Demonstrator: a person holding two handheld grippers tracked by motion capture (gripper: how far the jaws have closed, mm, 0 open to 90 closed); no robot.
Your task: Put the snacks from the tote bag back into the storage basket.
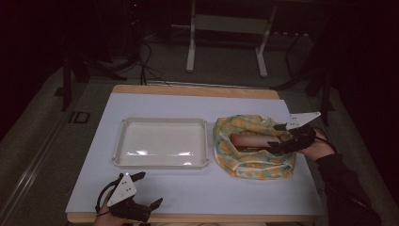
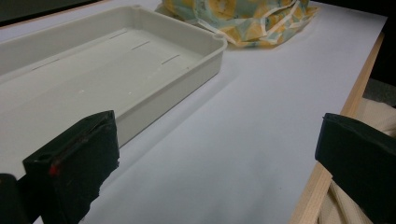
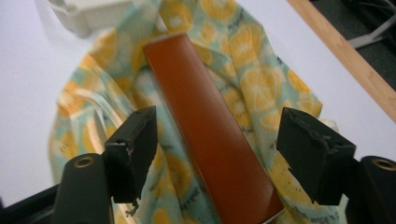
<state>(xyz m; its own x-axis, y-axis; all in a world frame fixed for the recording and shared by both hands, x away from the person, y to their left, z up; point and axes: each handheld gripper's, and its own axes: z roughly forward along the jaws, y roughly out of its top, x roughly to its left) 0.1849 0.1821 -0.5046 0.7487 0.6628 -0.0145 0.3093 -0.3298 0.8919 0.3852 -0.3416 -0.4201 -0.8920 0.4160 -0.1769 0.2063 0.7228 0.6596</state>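
1. The left gripper (image 1: 151, 189) sits at about 7 o'clock on the white table sheet (image 1: 197, 188), near the front wooden edge. Its jaws are spread wide and hold nothing; in the left gripper view the bare sheet lies between them.
2. The empty cream plastic tray (image 1: 161, 142) lies at the centre-left of the sheet, at about 1 o'clock from the left gripper and well apart from it. Its near corner (image 2: 140, 112) comes close to the left jaw in the left gripper view.
3. Just beside the tray, at its 3 o'clock, lies a crumpled lemon-print cloth bag (image 1: 254, 162).
4. A long flat reddish-brown box (image 3: 210, 130) lies on the bag's fabric, half nested in its folds.
5. The right gripper (image 1: 277, 135) reaches in from 3 o'clock over the bag. Its jaws are spread, one on each side of the box; in the right gripper view neither touches it.
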